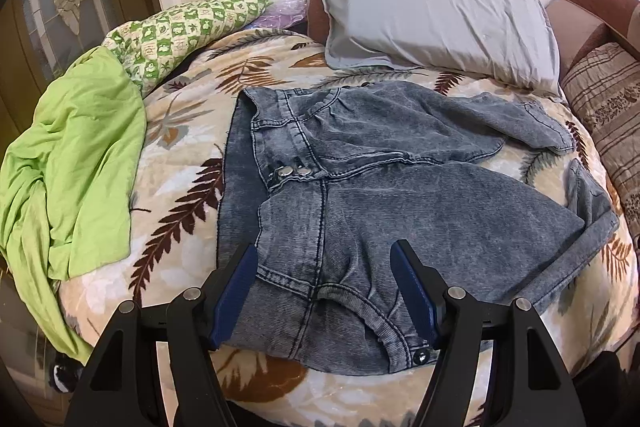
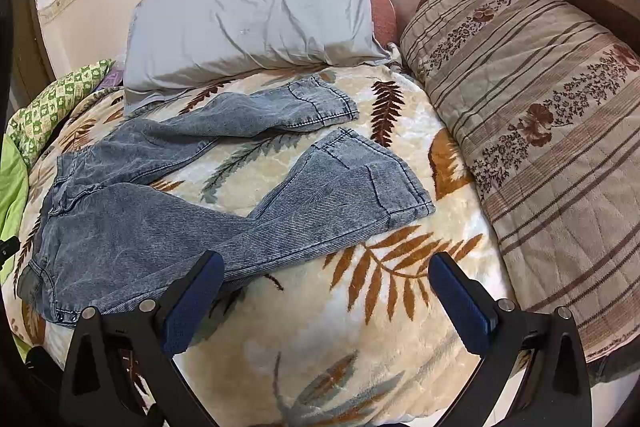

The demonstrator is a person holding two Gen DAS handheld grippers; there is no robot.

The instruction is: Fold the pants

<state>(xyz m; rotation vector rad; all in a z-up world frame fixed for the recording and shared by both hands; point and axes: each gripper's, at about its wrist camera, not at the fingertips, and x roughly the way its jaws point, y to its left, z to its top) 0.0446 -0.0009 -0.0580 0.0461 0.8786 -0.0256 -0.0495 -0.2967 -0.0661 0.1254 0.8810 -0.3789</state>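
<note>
Faded blue jeans lie spread on a leaf-patterned blanket, waistband at the left, legs running right. In the right wrist view the jeans show both legs apart, with cuffs near the pillow and mid-bed. My left gripper is open and empty, its blue pads hovering over the near hip and pocket of the jeans. My right gripper is open and empty above the blanket, its left finger at the edge of the near leg.
A grey pillow lies at the head of the bed, also in the right wrist view. A green cloth and a green-checked cushion lie left. A striped quilt lies right. A wall stands behind.
</note>
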